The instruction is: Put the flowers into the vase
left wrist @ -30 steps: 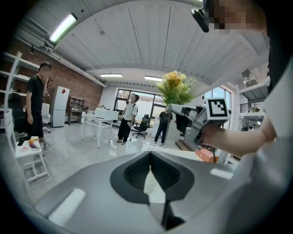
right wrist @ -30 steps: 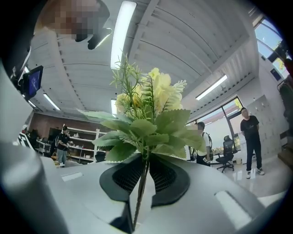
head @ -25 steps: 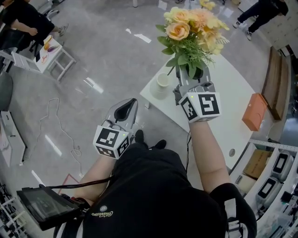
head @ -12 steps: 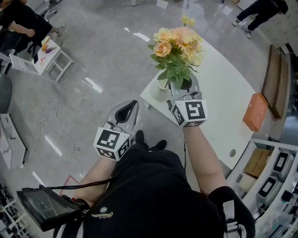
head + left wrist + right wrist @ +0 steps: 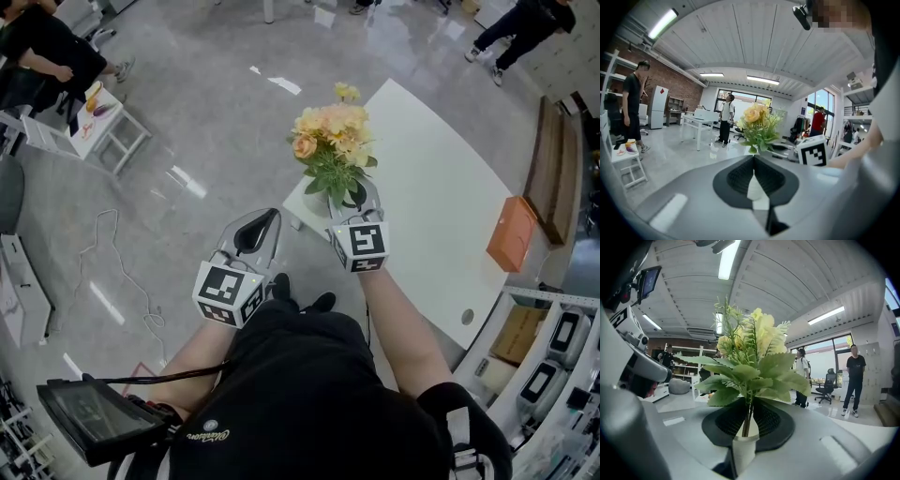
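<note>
While the right gripper [image 5: 353, 195] stands clamped on the stems [image 5: 747, 420] of the flowers [image 5: 330, 141], the bunch is upright over the near corner of the white table [image 5: 441, 206]. In the right gripper view the stems run down between the jaws and meet the mouth of the white vase [image 5: 741, 451] directly below. How far they reach inside cannot be told. In the head view the leaves [image 5: 337, 183] and the gripper cover nearly all of the vase.

The left gripper [image 5: 255, 230] has its jaws together on nothing. It hangs off the table, well apart from the vase.

Finding: the step in hand appears to be lowering the stems into the vase, and it looks close to completion.

Recommendations:
- Keep the bunch vertical and centred on the mouth, since a tilted stem is likely to catch the rim.
- Lower slowly. The vase looks light and stands near the table corner, so a sideways push could tip it or slide it off.
- Judge the alignment from the right gripper view, as the head view shows little under the leaves.
- Open the jaws only once the stems rest well inside. Then draw the gripper straight back, clear of the leaves, so that the bunch is not dragged out.
</note>
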A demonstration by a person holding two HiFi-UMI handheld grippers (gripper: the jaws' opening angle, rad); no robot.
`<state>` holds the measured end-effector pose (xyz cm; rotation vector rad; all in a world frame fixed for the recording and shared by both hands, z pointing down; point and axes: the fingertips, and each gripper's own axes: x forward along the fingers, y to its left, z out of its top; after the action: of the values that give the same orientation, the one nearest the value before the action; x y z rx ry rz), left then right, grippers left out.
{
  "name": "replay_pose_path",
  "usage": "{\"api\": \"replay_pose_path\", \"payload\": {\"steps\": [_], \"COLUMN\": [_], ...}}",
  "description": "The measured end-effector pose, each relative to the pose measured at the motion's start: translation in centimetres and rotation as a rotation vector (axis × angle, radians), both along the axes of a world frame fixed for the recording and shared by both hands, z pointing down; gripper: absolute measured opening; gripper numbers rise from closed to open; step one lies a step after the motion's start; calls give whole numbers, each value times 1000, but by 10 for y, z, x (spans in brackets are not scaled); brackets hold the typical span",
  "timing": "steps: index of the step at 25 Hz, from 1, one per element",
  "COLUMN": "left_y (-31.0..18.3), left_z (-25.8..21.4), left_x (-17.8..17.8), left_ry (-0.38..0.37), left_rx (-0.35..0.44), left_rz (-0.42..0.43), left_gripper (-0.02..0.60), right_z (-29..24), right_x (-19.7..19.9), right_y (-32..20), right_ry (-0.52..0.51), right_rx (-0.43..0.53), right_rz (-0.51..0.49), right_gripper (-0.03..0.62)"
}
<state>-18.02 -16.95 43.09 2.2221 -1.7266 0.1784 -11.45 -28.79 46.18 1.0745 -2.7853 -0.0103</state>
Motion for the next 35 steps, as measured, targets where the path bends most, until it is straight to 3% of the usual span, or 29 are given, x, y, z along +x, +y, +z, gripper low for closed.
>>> {"api": "replay_pose_path", "payload": {"steps": [7, 19, 35], "left_y": [-1, -2, -4], "left_z": [-2, -6, -9], "left_x": [2, 5, 8], "left_ry": [5, 16, 18], "left_rx": [7, 27, 39], "left_rz": [5, 5, 20], "left_gripper": [8, 8, 8], "right_z": [7, 12, 17], "right_x": [-1, 2, 11], "right_y": [1, 1, 2], "right_ry": [71, 152, 171], "right_rx": [14, -70, -175], "right_rz": [-10, -83, -131], "right_gripper": [52, 83, 146]}}
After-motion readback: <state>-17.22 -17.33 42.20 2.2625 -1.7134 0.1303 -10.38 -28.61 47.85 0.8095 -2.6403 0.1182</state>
